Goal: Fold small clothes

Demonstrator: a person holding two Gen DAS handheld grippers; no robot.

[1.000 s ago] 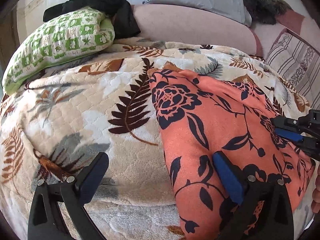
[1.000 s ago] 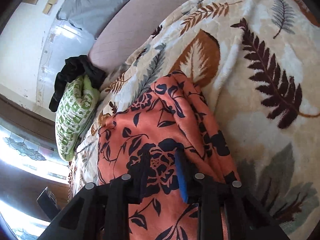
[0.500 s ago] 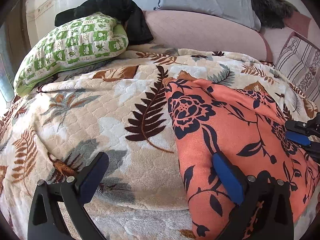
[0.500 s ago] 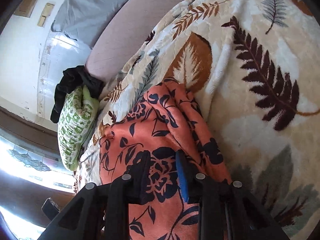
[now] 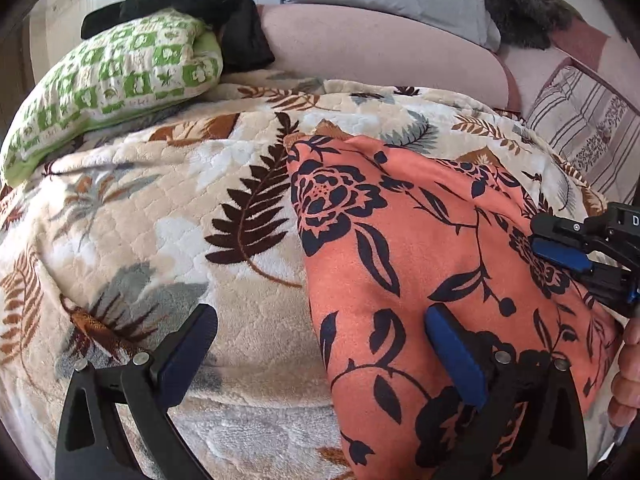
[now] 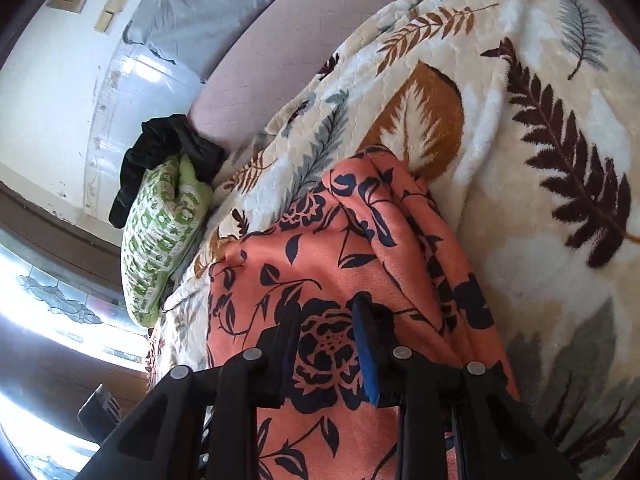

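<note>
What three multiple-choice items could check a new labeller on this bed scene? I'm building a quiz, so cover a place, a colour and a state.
1. Where does the black garment lie?
A. on the green checked pillow
B. on the orange cloth
C. on the floor

2. What colour is the floral cloth?
A. grey and white
B. orange and dark navy
C. green and white

3. How is the left hand-held gripper?
A. shut on the cloth
B. wide open
C. out of view

Key: A, it drapes the pillow's far end; B, dark flowers on orange; B, its pads stand far apart, one over the leaf-print blanket.
</note>
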